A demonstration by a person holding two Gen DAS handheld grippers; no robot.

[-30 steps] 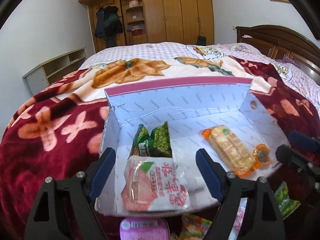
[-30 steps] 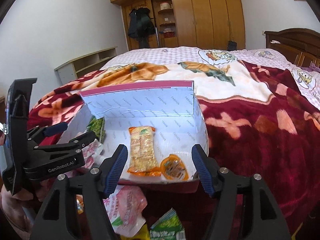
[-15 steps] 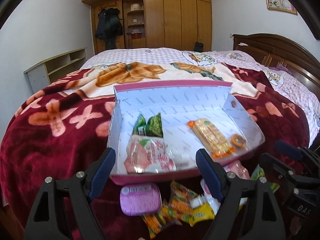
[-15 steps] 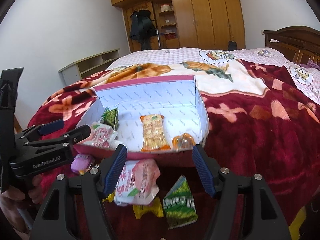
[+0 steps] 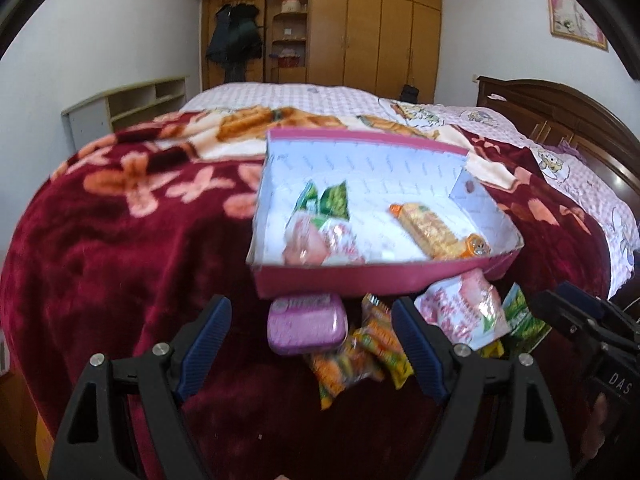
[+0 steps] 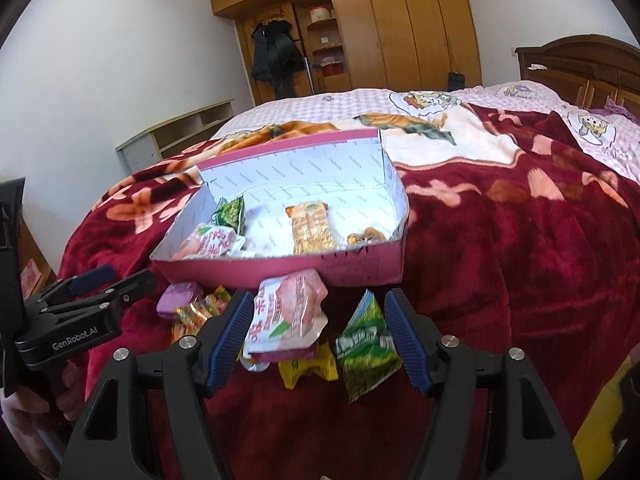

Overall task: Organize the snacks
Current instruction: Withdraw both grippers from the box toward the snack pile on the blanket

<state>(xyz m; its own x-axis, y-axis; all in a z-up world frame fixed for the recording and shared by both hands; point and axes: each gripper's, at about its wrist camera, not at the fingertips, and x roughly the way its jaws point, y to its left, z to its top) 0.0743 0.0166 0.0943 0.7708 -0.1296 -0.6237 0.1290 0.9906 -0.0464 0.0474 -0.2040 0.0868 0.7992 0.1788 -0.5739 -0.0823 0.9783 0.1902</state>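
Observation:
A pink cardboard box (image 5: 360, 280) (image 6: 280, 270) with a white lining lies on the red blanket. Inside are a green pea packet (image 6: 230, 214), a pink-and-white pouch (image 6: 208, 244), an orange cracker pack (image 6: 312, 228) and a small orange sweet (image 6: 364, 237). Loose in front of the box lie a purple tin (image 5: 306, 324) (image 6: 178, 298), orange-yellow candy packs (image 5: 360, 350), another pink pouch (image 6: 286, 314) (image 5: 466, 314), a yellow packet (image 6: 308, 368) and a green packet (image 6: 366, 344). My left gripper (image 5: 310, 344) hangs open above the tin. My right gripper (image 6: 316, 332) is open over the pink pouch, holding nothing.
The bed carries a red flowered blanket (image 5: 120, 248) and a pink checked sheet (image 6: 360, 100). A wooden headboard (image 5: 560, 112) is at the right, a wardrobe (image 6: 380, 24) at the far wall, a low shelf unit (image 5: 128, 108) at the left.
Both grippers have drawn back from the box toward the near bed edge. The loose snacks in front of the box have come into view between the fingers.

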